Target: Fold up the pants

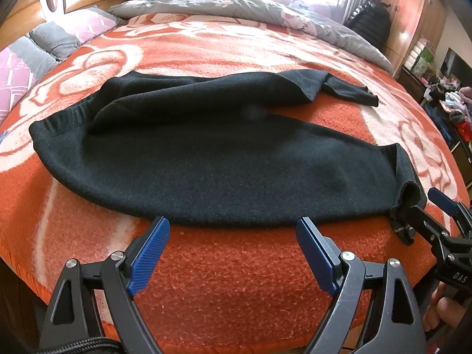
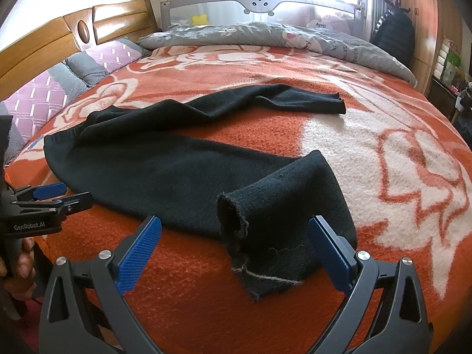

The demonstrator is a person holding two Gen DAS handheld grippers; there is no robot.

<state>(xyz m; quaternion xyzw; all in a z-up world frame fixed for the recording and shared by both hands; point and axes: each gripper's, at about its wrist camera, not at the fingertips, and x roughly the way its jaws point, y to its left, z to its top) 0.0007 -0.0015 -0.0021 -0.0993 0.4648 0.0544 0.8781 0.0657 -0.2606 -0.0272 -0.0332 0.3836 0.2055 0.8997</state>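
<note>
Black pants (image 1: 206, 153) lie spread across an orange and white floral blanket (image 1: 236, 280), waistband (image 1: 56, 124) to the left and both legs running right. The far leg ends in a turned-over cuff (image 1: 351, 93). My left gripper (image 1: 233, 225) stands open with its tips at the near edge of the pants, holding nothing. In the right wrist view the pants (image 2: 165, 171) end in a rumpled near cuff (image 2: 244, 224) with pale stitching. That cuff lies between the spread fingers of my right gripper (image 2: 236, 224), which is open. The left gripper (image 2: 77, 191) shows at the left.
Pink and grey pillows (image 2: 44, 97) line the wooden headboard (image 2: 73, 35) on the left. A grey floral quilt (image 2: 265, 35) and a grey bed rail (image 2: 259, 6) lie at the far side. A wardrobe and cluttered shelves (image 1: 451, 94) stand on the right. A hand (image 2: 20, 268) holds the left gripper.
</note>
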